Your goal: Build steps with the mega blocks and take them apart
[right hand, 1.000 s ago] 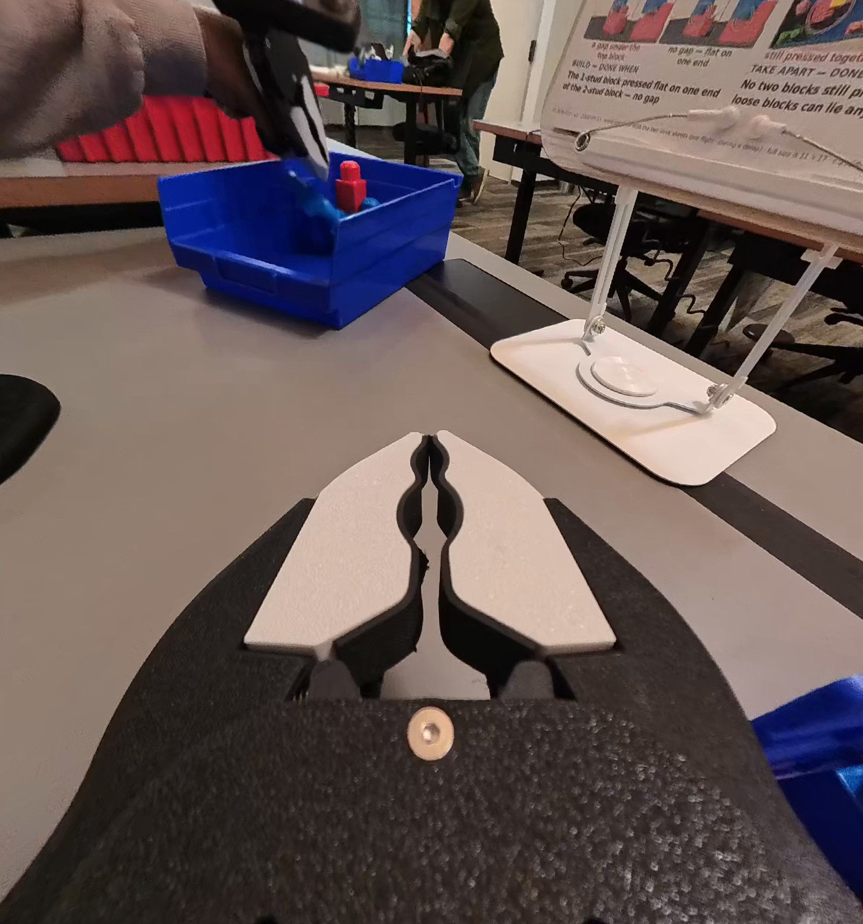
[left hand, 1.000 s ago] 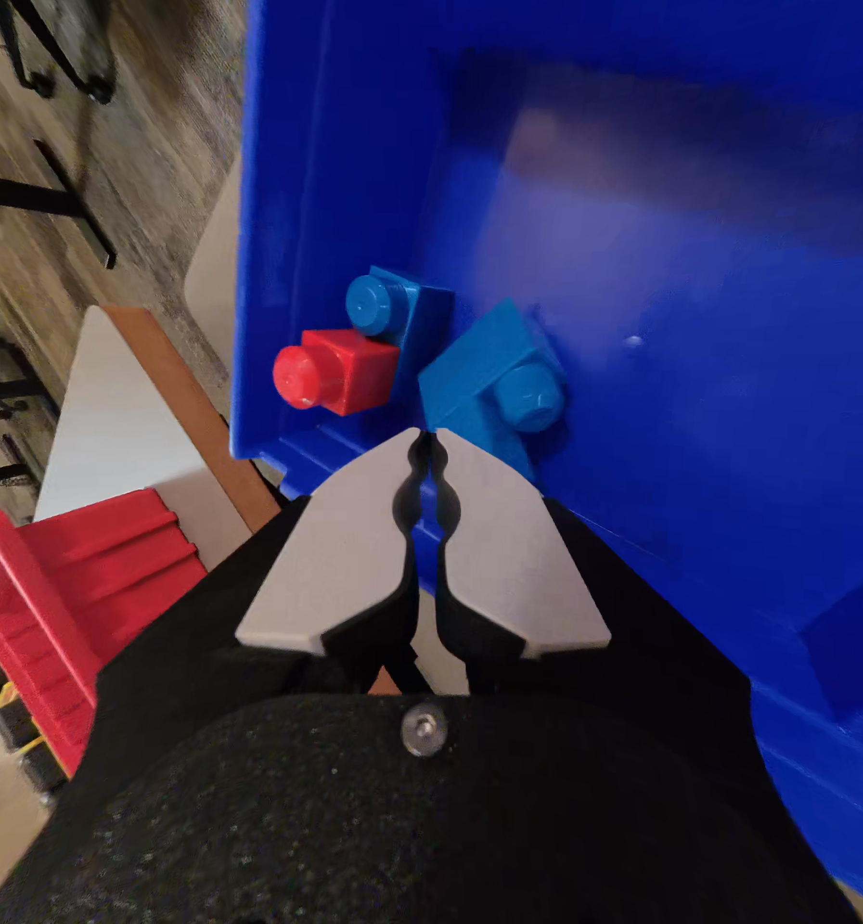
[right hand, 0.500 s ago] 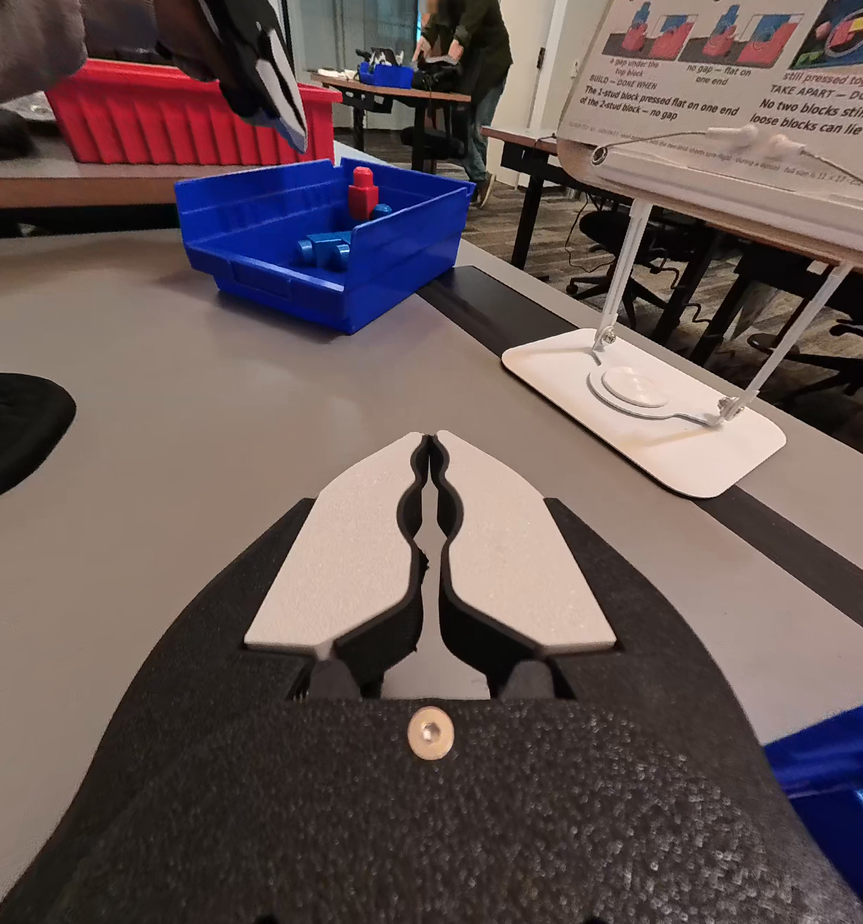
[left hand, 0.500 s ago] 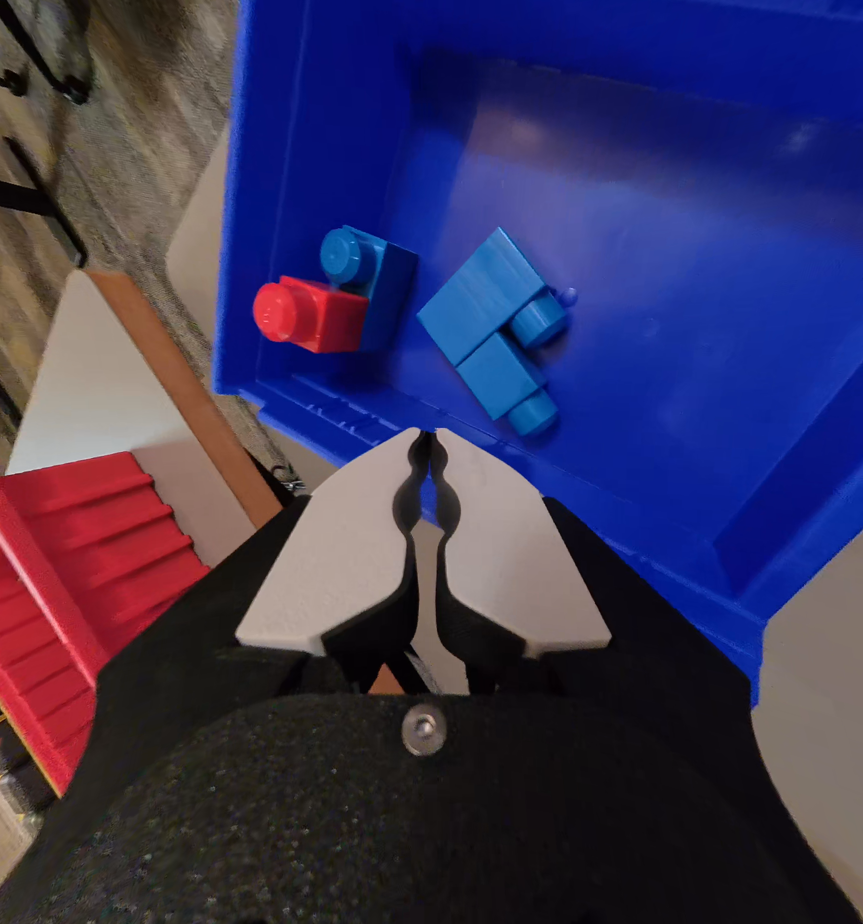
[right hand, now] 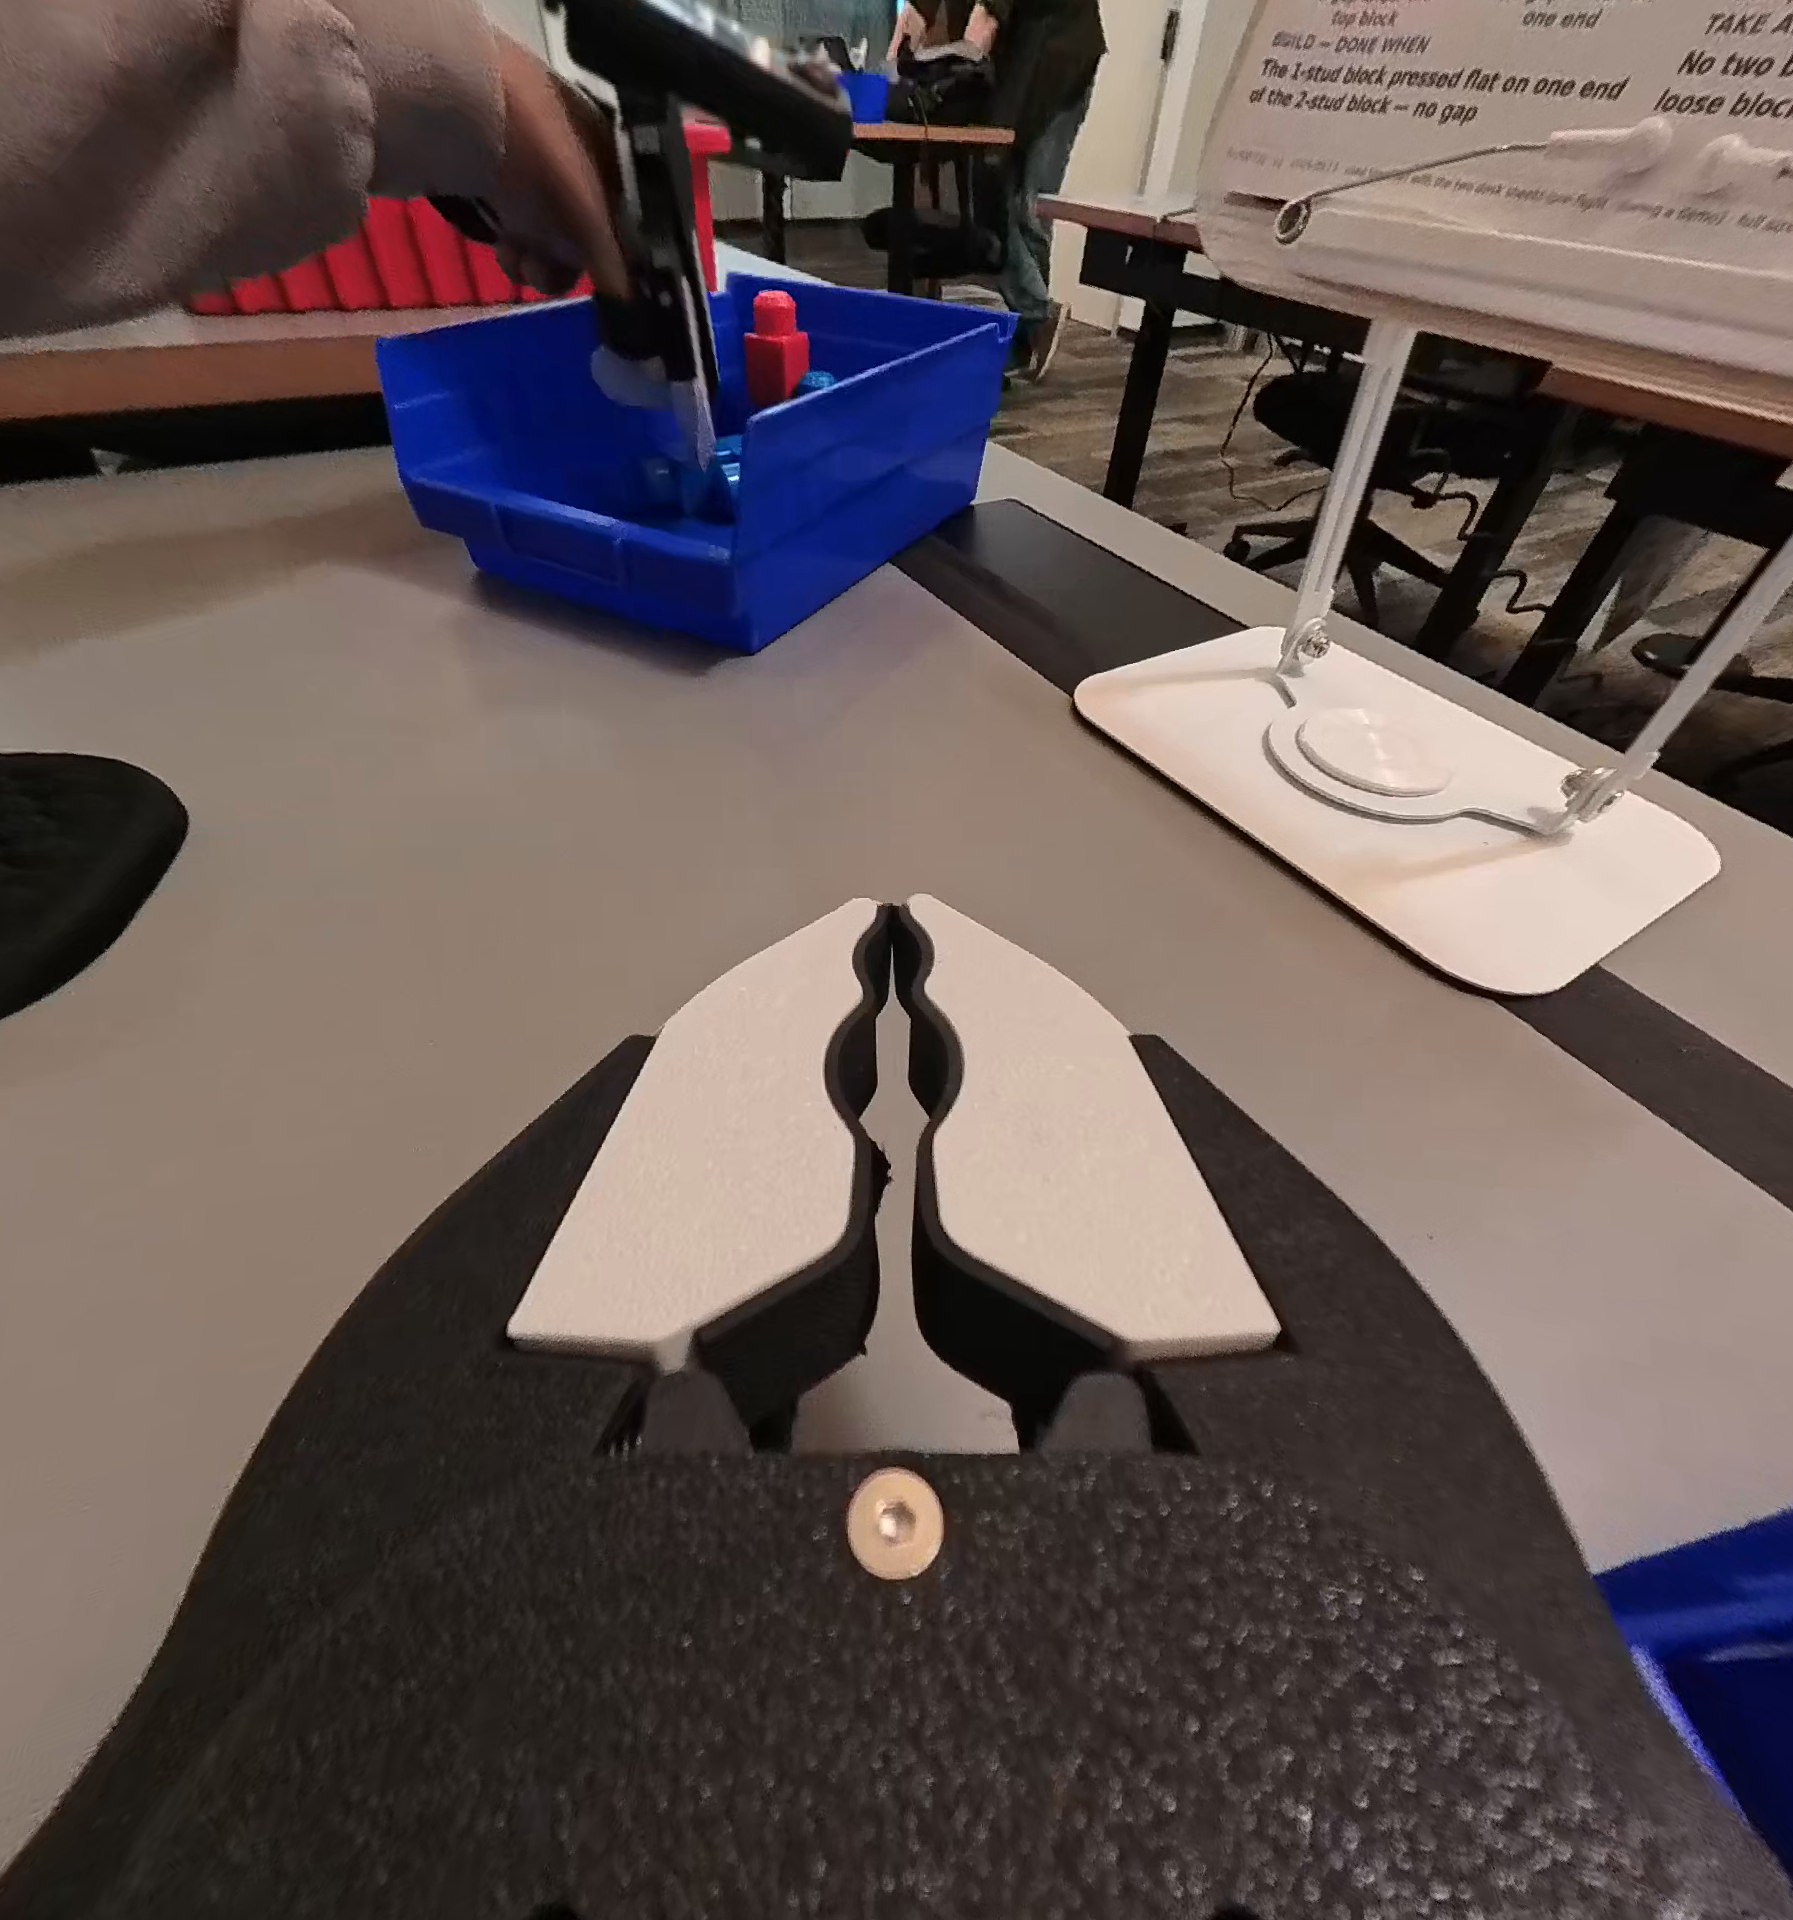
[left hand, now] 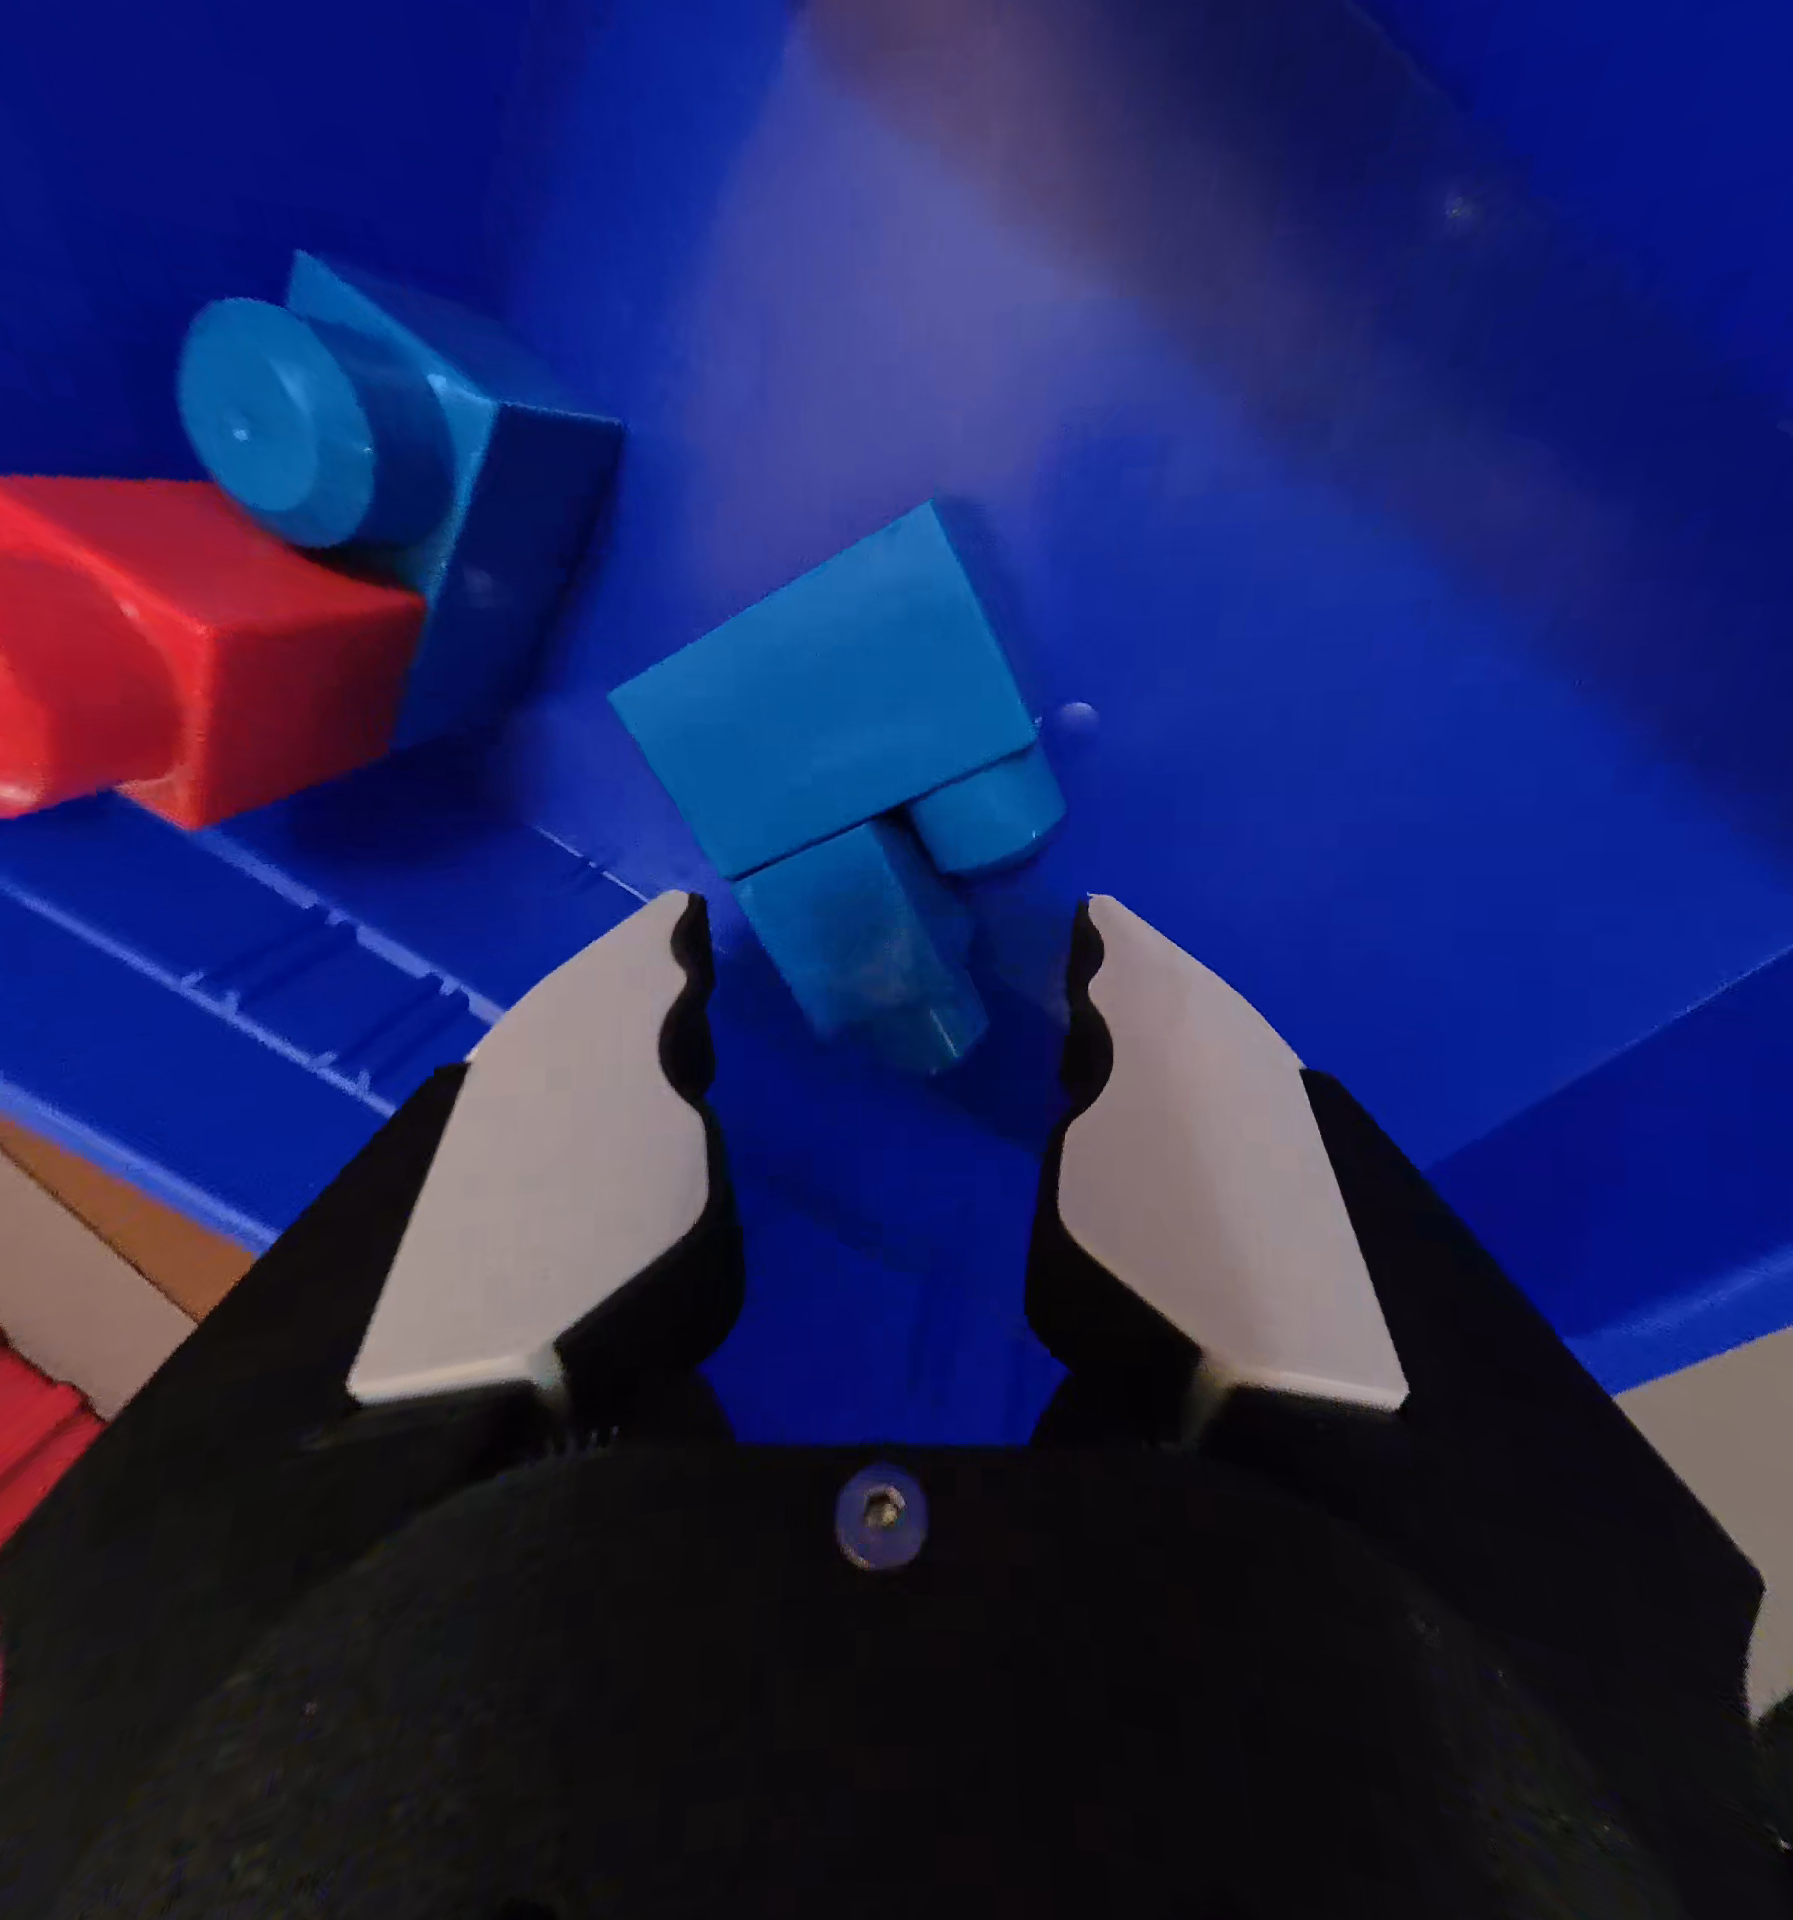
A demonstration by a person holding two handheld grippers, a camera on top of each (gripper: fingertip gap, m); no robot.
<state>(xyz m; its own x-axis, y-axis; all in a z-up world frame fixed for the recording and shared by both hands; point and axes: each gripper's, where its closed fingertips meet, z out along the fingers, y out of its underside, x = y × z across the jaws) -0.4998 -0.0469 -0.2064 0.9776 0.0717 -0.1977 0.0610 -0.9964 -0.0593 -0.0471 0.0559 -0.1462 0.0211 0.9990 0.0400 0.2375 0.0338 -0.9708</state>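
Left gripper (left hand: pixel 887 914) jaws spread wide, holding nothing, tips either side of the near end of the light-blue stepped pair (left hand: pixel 850 769) lying on its side on the blue bin (left hand: pixel 1494 623) floor; contact not evident. Likely step: reaching in to pick this pair for take-apart. Next move calls for closing squarely on the smaller block. Red-on-blue stack (left hand: pixel 248 623) just left, near the wall. Right gripper (right hand: pixel 894 914) jaws together, empty, low over the grey worktop (right hand: pixel 456 831), well apart from the bin.

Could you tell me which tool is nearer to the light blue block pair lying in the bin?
The left tool: open, straddling the light blue block pair inside the blue bin. The right tool is shut, far off over the grey table.
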